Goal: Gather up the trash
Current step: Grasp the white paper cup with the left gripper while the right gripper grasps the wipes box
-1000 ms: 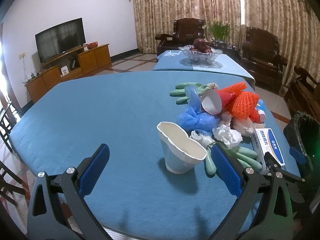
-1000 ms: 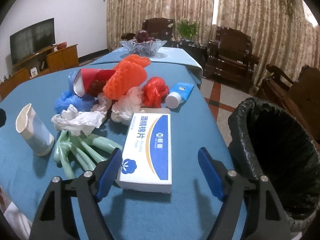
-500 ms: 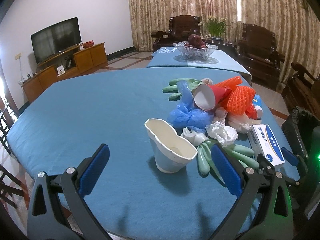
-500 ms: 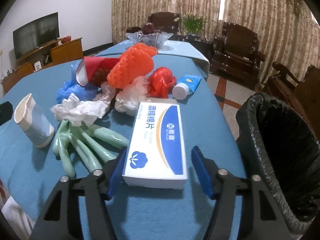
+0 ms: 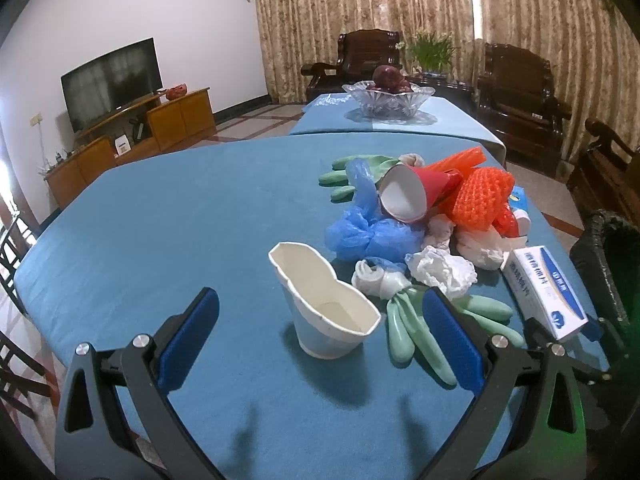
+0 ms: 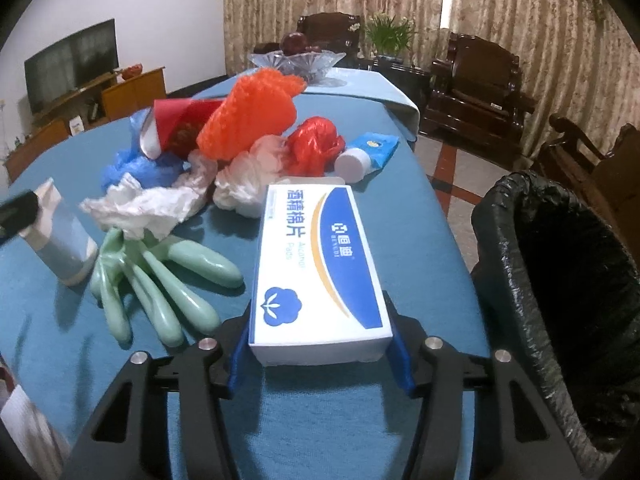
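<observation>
Box of alcohol pads point(image 6: 316, 268) lies flat, long axis pointing away, its near end clamped by the right gripper point(image 6: 318, 354), whose jaws have just been closing; left gripper point(image 5: 320, 322) gapes around a crushed paper cup point(image 5: 324, 312).

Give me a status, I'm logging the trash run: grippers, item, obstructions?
Right gripper closing, fingers against white-and-blue box. Left gripper open before crushed paper cup. Black-lined bin right of table, path clear.

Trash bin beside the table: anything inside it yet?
The trash bin shows only its black liner around a dark interior. No trash is visible, but the bottom lies in shadow and out of view.
</observation>
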Available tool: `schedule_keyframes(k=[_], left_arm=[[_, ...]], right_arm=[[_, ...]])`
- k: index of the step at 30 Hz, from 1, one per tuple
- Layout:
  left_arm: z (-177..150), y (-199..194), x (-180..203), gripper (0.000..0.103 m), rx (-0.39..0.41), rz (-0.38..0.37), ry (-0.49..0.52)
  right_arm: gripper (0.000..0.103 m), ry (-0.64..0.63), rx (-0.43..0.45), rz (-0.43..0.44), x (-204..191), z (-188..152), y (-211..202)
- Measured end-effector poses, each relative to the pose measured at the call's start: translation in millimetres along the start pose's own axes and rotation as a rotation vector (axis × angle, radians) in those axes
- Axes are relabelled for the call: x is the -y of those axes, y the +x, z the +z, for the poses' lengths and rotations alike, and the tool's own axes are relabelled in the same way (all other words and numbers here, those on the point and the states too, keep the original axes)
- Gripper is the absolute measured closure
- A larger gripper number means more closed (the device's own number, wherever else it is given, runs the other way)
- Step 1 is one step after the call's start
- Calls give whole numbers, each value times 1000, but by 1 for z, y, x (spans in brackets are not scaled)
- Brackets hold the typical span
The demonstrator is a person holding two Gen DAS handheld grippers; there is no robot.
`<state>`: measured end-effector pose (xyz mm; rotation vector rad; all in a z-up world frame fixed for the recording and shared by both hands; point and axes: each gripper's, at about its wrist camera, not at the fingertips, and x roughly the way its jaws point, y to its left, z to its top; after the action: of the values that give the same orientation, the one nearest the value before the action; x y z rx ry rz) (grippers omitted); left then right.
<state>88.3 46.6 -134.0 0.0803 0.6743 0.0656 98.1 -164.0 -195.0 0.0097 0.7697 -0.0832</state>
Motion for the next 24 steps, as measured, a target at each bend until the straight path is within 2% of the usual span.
schedule_keyframes(k=[3, 5, 7, 8, 10, 13, 19, 24], left_arm=[[-2, 7, 2, 5, -10, 15, -5], [-5, 13, 3, 12, -29, 25, -5], [-7, 20, 2, 34, -53, 13, -10], [-8, 24, 1, 38, -73, 7, -15], [-9, 30, -3, 56, -94, -4, -37], [-7, 31, -7, 69, -99, -19, -54], [11, 6, -3, 80, -38, -34, -39], [33, -25, 30, 82, 28, -133, 5]], right_arm=[[48, -9, 29, -8, 2, 3, -10], [48, -22, 40, -9, 3, 5, -16], [48, -34, 50, -13, 3, 7, -22], [48, -42, 55, -18, 3, 8, -24], [48, -50, 58, -21, 2, 8, -30], [48, -44, 64, -21, 7, 11, -37], [48, 0, 104, -29, 23, 20, -55], [48, 38, 138, -64, 48, 31, -72]])
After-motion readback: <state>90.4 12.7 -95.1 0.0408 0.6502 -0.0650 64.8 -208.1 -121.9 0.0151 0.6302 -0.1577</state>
